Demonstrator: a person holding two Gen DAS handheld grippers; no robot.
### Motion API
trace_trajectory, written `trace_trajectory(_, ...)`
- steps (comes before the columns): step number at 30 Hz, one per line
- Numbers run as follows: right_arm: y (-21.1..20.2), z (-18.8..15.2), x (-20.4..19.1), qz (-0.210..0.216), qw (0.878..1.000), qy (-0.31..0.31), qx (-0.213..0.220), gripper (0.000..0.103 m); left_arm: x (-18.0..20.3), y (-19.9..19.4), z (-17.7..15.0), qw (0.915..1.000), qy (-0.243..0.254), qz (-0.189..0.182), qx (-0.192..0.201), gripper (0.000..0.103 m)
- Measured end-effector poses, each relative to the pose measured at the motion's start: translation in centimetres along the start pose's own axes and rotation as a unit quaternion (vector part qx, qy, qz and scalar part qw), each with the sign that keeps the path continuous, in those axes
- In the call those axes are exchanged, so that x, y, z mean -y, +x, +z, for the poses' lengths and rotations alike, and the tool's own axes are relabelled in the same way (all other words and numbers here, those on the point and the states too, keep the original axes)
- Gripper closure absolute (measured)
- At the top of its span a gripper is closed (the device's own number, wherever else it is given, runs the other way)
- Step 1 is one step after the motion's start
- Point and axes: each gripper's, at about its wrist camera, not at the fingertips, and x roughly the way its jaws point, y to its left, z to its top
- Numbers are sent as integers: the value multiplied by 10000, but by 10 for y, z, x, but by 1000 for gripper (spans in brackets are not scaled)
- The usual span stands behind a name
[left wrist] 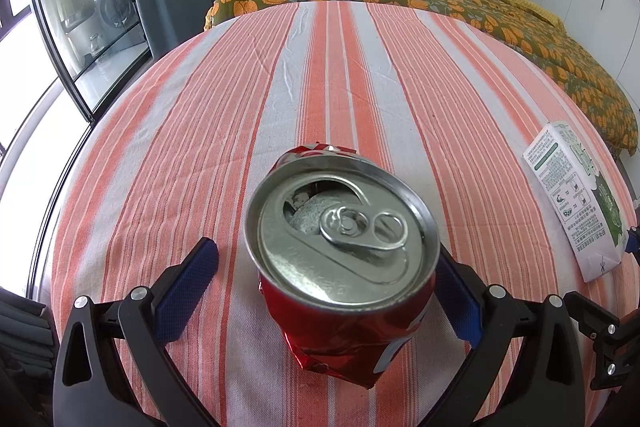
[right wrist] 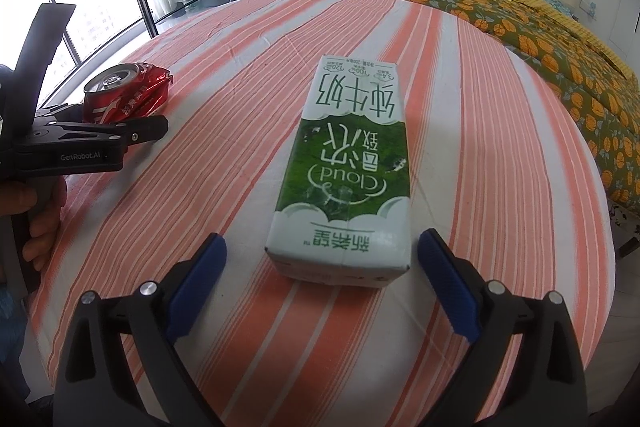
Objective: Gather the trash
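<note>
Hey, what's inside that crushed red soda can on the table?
Through the open mouth of the red can only a pale grey surface shows, what it is I cannot tell. The lid covers the rest, so any leftover liquid is hidden. It stands on the striped tablecloth.

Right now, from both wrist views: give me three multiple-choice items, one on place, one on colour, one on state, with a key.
1. Where does the milk carton lie?
A. on the striped tablecloth
B. on the bed
C. inside the can

2. What colour is the crushed can?
A. blue
B. red
C. green

3. How does the right claw stand to the carton?
A. shut on it
B. open, pads clear of its near end
C. lifting it

Key:
1 A, the carton lies flat on the cloth.
2 B, its dented wall is red under a silver top.
3 B, there is a gap between each blue pad and the carton.
</note>
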Motion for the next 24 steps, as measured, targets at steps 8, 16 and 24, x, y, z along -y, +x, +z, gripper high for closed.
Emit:
trace_trajectory(8,-10,23,18,502,9967,46,-638,9,-20,-11,-2,9953,261,-920,-127,5)
trace_trajectory(16,6,66,27,532,9917,282,-1132,10,-14,-7,1,9950,364,-925,-129,5)
trace_trajectory(24,20,79,18,61,9926,-112,-1207,50,-1,-1,12,9979,528,-335,-194,25)
